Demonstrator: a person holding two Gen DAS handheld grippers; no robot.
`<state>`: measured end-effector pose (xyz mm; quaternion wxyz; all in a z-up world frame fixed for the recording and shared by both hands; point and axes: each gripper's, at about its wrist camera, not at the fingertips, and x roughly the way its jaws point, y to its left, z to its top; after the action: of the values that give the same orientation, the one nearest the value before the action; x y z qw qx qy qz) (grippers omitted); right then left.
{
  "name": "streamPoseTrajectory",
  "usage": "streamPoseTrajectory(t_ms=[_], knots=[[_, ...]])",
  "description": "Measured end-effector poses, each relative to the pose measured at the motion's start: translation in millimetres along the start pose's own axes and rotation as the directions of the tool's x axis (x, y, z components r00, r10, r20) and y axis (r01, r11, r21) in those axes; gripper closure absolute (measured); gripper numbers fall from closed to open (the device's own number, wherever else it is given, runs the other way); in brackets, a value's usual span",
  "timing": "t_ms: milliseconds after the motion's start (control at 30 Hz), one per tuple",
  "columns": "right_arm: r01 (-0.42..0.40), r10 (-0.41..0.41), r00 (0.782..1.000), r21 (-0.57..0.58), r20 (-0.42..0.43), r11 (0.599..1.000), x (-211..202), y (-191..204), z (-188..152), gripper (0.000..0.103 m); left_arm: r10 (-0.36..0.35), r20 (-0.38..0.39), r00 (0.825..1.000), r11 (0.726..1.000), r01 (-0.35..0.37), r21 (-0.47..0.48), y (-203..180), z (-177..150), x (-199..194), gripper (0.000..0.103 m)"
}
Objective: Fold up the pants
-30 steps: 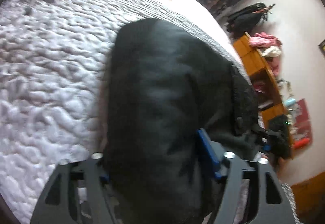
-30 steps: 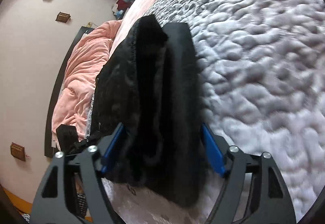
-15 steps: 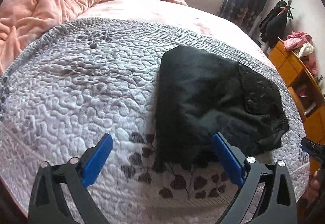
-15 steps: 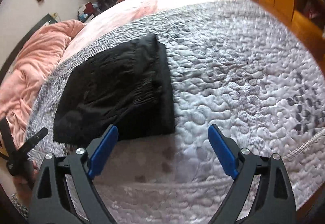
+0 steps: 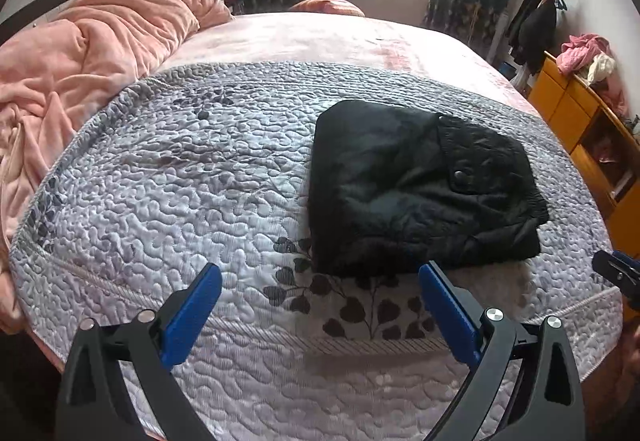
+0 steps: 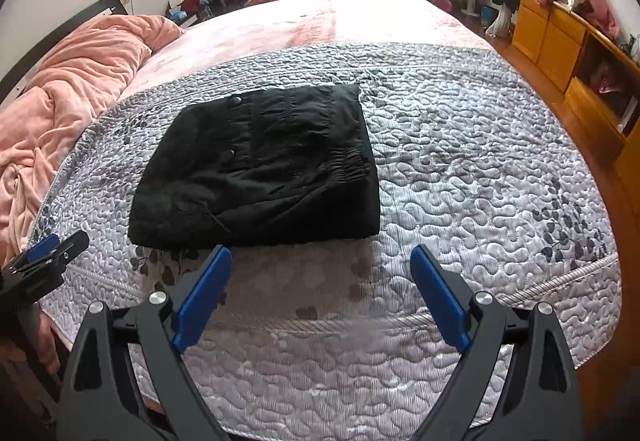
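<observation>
The black pants (image 5: 416, 189) lie folded into a compact bundle on the grey quilted bedspread (image 5: 180, 177), with a snap button showing on top. They also show in the right wrist view (image 6: 260, 169). My left gripper (image 5: 320, 285) is open and empty, held back from the near edge of the bundle. My right gripper (image 6: 322, 269) is open and empty, also just short of the bundle's near edge. The left gripper shows at the left edge of the right wrist view (image 6: 44, 257); the right gripper shows at the right edge of the left wrist view (image 5: 620, 273).
A pink blanket (image 5: 80, 57) is heaped at the left of the bed. An orange wooden cabinet (image 6: 568, 41) with clothes on top stands to the right. Dark curtains and a window are behind the bed. The quilt's front edge (image 6: 360, 325) is just below the grippers.
Both grippers let go of the pants, opened wide and pulled back from the bundle towards the bed's front edge. The pants now lie still on the quilt.
</observation>
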<state>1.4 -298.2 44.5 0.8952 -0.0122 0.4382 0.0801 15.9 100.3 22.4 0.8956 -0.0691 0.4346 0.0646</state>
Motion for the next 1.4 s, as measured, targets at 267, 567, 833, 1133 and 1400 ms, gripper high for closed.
streamPoseTrajectory(t_ms=[267, 567, 833, 1133, 1400], knots=[[-0.01, 0.01, 1.0, -0.016, 0.014, 1.0, -25, 10, -2, 0.012, -0.001, -0.005, 1.0, 1.0, 0.001, -0.006, 0, -7, -16, 0.004], [-0.022, 0.023, 0.999, -0.03, 0.029, 0.999, -34, 15, -6, 0.012, -0.002, 0.013, 1.0, 0.999, 0.001, 0.047, -11, -14, -32, 0.004], [-0.019, 0.02, 1.0, -0.025, 0.018, 1.0, -29, 17, -7, 0.012, -0.001, 0.025, 1.0, 0.998, -0.001, 0.063, -16, -13, -37, 0.004], [-0.022, 0.022, 1.0, -0.023, 0.005, 0.999, -22, 17, -8, 0.012, 0.007, 0.016, 1.0, 0.998, -0.008, 0.07, -17, -12, -33, 0.004], [-0.022, 0.022, 1.0, -0.02, 0.0, 1.0, -19, 17, -9, 0.012, 0.011, 0.01, 1.0, 0.997, -0.012, 0.075, -17, -13, -30, 0.004]])
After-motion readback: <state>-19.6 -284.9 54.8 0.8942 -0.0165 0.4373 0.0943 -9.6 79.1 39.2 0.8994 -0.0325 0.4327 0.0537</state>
